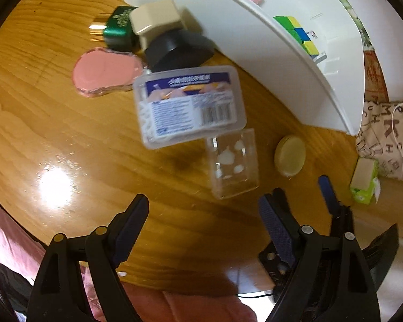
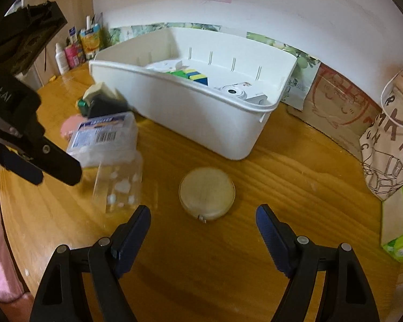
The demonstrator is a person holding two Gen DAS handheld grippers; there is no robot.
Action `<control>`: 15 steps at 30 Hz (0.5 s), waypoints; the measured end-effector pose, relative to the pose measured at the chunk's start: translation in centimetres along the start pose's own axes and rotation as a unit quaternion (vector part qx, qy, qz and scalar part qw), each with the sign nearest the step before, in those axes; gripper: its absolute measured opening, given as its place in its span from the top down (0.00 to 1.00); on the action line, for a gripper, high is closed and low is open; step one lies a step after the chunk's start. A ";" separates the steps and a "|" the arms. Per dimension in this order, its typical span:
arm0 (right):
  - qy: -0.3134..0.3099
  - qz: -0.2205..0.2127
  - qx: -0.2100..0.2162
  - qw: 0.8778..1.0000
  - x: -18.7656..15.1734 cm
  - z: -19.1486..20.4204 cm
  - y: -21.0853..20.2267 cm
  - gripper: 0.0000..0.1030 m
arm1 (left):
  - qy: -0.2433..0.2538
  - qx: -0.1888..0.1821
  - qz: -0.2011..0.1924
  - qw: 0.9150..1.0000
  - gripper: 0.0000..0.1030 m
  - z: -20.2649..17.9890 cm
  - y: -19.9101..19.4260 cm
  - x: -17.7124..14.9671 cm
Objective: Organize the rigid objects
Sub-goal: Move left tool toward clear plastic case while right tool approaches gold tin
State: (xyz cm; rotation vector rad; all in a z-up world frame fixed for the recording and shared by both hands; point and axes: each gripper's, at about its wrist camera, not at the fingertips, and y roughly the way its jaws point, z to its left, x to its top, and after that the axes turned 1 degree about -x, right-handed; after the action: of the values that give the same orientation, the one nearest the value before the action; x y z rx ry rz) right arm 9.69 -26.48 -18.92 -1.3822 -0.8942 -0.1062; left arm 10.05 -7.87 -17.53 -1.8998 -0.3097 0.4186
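Note:
My left gripper [image 1: 203, 216] is open and empty, low over the wooden table [image 1: 67, 134], just short of a clear acrylic block [image 1: 232, 161] and a clear cotton-swab box [image 1: 188, 104]. Beyond them lie a pink oval case [image 1: 107, 73], a green bottle [image 1: 118, 26] and a beige-and-black item [image 1: 161, 26]. My right gripper [image 2: 202, 221] is open too, with a round yellowish disc [image 2: 207, 193] lying just ahead of its fingertips, apart from them. The white bin [image 2: 201, 112] holds a colour cube [image 2: 193, 76] and a white camera [image 2: 233, 92]. The left gripper [image 2: 56, 177] shows at the left of the right wrist view.
A green tissue pack [image 2: 397, 228] and a lettered cloth bag [image 2: 389, 147] sit at the right. Bottles [image 2: 72, 51] stand at the back left and cardboard [image 2: 335, 99] leans on the wall. The table's near edge [image 1: 174, 284] curves below the fingers.

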 end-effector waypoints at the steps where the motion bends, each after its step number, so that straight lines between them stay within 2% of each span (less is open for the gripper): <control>1: -0.001 0.000 -0.002 1.000 0.0 0.1 0.2 0.21 | -0.003 0.001 0.001 1.000 0.16 -0.2 0.1 0.2; 6: -0.011 0.009 -0.008 1.000 0.1 0.3 1.4 0.21 | -0.026 0.007 0.017 1.000 0.16 -1.2 1.4 1.2; 15: -0.003 0.018 -0.001 1.000 0.2 -0.1 2.8 0.21 | -0.036 0.015 0.037 0.999 0.16 -3.0 3.1 2.5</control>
State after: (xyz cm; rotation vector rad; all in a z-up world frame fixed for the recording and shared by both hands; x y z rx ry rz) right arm 11.44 -25.87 -21.06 -1.4005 -0.8742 -0.0758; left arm 13.69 -10.50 -19.77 -1.8738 -0.2801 0.5401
